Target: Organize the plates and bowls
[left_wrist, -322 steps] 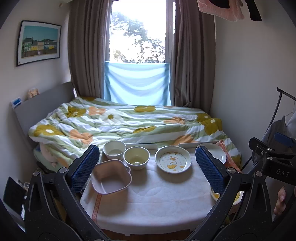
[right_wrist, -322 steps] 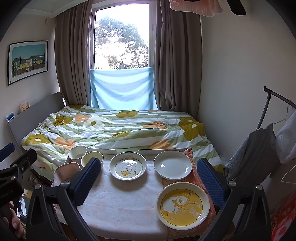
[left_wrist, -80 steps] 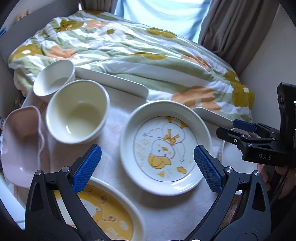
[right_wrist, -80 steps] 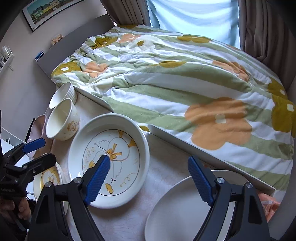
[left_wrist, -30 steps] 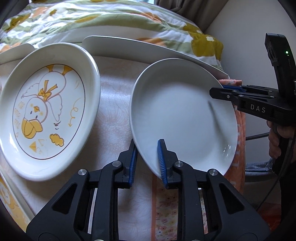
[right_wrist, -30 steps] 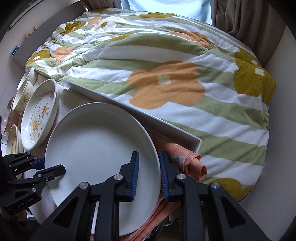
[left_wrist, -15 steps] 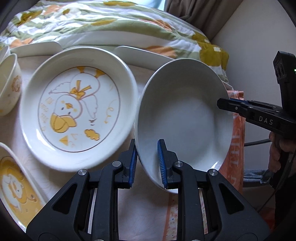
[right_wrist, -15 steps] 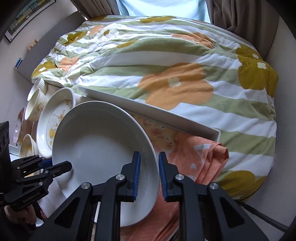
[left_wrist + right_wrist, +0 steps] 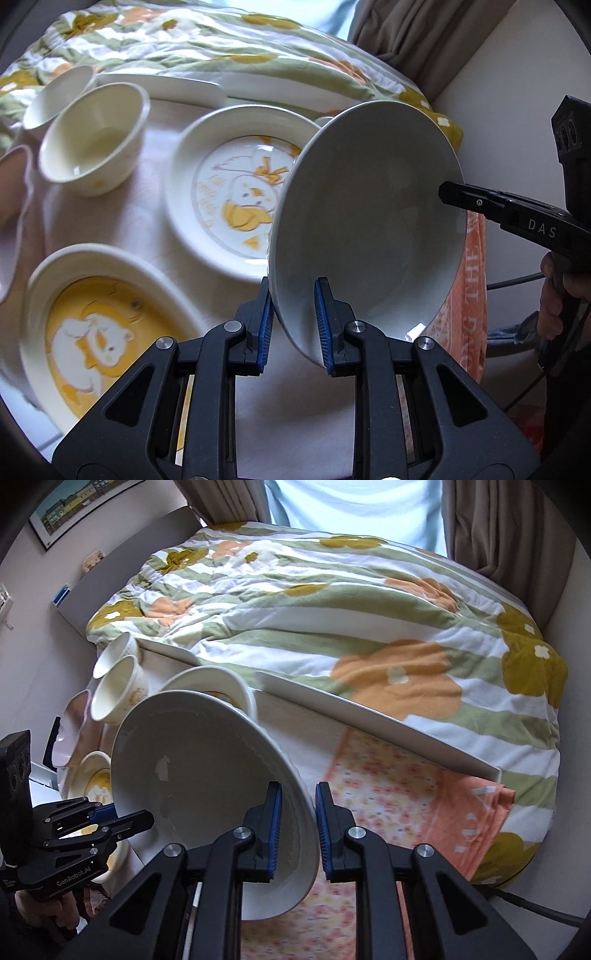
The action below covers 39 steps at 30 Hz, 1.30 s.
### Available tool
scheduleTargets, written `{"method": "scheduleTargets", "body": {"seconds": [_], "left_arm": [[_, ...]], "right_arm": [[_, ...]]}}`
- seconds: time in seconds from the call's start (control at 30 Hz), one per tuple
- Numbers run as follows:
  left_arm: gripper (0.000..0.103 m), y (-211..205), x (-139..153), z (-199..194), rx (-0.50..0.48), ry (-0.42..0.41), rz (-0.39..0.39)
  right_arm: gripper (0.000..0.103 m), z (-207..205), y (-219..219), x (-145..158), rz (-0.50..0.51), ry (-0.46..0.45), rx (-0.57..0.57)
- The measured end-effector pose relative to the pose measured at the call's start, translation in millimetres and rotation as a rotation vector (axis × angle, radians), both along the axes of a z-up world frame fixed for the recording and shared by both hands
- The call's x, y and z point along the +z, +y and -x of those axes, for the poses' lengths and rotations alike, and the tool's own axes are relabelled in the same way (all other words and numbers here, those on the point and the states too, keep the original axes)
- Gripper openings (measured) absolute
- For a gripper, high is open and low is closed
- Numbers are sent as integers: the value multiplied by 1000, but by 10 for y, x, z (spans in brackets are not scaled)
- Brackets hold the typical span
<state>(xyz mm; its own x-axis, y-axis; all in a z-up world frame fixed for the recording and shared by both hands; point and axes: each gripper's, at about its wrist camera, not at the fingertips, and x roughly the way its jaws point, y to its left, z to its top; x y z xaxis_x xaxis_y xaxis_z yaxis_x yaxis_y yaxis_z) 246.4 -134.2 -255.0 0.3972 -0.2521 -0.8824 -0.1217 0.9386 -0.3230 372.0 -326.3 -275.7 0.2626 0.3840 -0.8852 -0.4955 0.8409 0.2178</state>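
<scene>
Both grippers hold one plain white plate (image 9: 369, 221) by opposite rims, lifted and tilted above the table. My left gripper (image 9: 293, 325) is shut on its near rim. My right gripper (image 9: 297, 827) is shut on the other rim; the plate also shows in the right wrist view (image 9: 207, 775). Under and left of it lies a white duck-print plate (image 9: 221, 192). A yellow bear-print plate (image 9: 99, 332) lies at the near left. Two cream bowls (image 9: 92, 144) stand at the far left.
An orange patterned cloth (image 9: 406, 797) covers the table's right part, where the plate stood. A pink dish (image 9: 11, 199) sits at the left edge. The bed with a flowered duvet (image 9: 332, 602) borders the table's far side, with a white rail (image 9: 369, 716) between.
Both grippers have lifted the white plate off the orange cloth and carried it left, tilting it over the edge of the duck-print plate.
</scene>
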Motion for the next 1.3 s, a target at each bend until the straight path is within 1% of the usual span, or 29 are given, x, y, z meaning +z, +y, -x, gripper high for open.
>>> {"method": "scheduleTargets", "body": {"seconds": [0.2, 0.3, 0.47, 0.63, 0.73, 0.93, 1.3], "left_arm": [[19, 533, 158, 401, 53, -9, -12], [19, 838, 207, 629, 85, -6, -25], [19, 1308, 213, 953, 146, 12, -44], [19, 1670, 119, 1186, 184, 35, -57], [19, 1810, 55, 1257, 183, 45, -57], [19, 1881, -68, 1260, 157, 57, -49], [19, 1874, -234, 1185, 98, 83, -35]], "right_arm": [[17, 269, 537, 177, -22, -13, 57], [17, 449, 859, 210, -37, -7, 88], [17, 720, 1339, 161, -52, 19, 137], [17, 952, 1722, 18, -56, 56, 165], [17, 1022, 1839, -62, -55, 75, 165], [17, 1095, 1942, -178, -42, 105, 135], [17, 1076, 1867, -319, -18, 132, 80]]}}
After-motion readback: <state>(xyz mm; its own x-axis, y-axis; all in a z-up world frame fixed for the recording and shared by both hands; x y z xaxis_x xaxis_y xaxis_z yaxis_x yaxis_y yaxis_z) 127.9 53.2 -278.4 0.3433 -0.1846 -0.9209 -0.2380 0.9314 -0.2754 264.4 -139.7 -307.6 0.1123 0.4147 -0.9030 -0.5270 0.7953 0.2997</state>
